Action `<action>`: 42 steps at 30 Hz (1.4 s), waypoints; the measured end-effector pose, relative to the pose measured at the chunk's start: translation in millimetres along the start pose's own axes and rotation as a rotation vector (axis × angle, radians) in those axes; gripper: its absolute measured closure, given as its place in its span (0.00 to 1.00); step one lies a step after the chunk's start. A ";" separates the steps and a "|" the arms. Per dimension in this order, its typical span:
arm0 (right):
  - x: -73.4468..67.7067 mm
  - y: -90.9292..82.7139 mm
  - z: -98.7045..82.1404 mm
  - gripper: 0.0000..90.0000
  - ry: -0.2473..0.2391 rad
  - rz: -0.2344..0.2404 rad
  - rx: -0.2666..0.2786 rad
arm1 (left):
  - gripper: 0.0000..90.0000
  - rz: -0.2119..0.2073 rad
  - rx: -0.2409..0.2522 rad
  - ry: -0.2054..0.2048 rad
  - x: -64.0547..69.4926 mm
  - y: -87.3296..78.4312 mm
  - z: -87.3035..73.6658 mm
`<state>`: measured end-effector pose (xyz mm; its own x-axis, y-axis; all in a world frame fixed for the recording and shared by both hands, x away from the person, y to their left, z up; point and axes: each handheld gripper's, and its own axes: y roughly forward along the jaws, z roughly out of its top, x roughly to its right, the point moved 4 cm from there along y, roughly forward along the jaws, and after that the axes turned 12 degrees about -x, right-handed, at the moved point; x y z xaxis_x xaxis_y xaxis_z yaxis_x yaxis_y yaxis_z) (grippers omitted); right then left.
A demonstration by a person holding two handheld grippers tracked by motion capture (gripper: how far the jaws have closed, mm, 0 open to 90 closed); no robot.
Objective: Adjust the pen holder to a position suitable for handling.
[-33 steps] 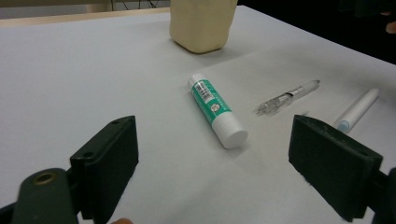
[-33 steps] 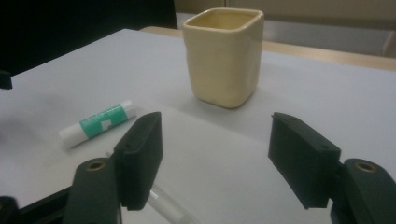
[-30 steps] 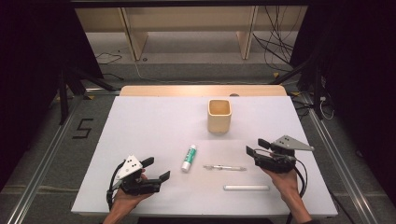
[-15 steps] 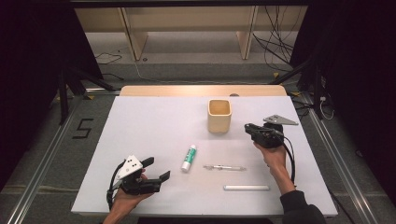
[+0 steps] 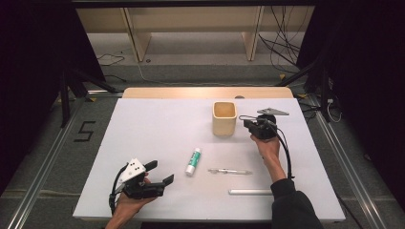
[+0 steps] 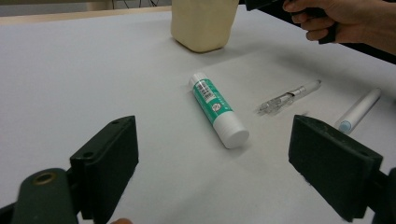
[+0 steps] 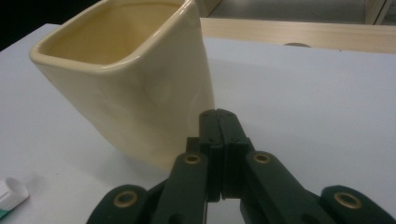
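1. The white rectangular table (image 5: 157,129) carries everything, with a pale wooden strip along its far edge. On the dark floor to its left a large "5" (image 5: 85,131) is marked in black.

2. The cream, square-mouthed ceramic cup (image 5: 224,118) stands upright toward the far middle of the table. Its glaze is glossy, its corners are rounded and its inside is a warmer yellow; I can see nothing in it.

3. The right hand-held gripper (image 5: 251,125) hangs just beside the cup's right wall. Its jaws have just been closing and now sit clenched flat together with nothing between them; from the right gripper view the tips (image 7: 219,126) look very near the cup, but whether they touch it I cannot tell.

4. The left hand-held gripper (image 5: 160,172) rests near the front left of the table, its jaws released and standing wide apart, pointing toward the glue stick but well short of it.

5. The green-and-white glue stick (image 6: 218,109) lies on its side near the table's middle, white cap toward the front. Its label carries a barcode and a small round emblem; the print is too small to read.

6. A long white pen-like stick (image 5: 250,192) lies near the front edge.

7. A slim clear-and-silver pen (image 5: 230,171) lies between the glue stick and the white stick.
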<state>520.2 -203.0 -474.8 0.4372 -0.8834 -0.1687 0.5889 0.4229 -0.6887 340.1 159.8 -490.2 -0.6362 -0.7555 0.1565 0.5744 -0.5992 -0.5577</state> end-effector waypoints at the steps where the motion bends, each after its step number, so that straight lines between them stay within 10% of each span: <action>1: 0.0 0.0 0.0 1.00 0.000 0.000 0.000 | 0.17 0.000 0.000 0.000 0.0 0.0 0.0; 42: -15.0 45.4 22.6 1.00 0.031 0.023 -0.075 | 0.17 0.003 -0.008 0.008 -0.4 1.3 0.1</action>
<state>555.7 -166.0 -487.6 0.4282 -0.8799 -0.2058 0.5259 0.4279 -0.7351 341.2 159.3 -490.8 -0.6387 -0.7550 0.1483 0.5720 -0.5948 -0.5649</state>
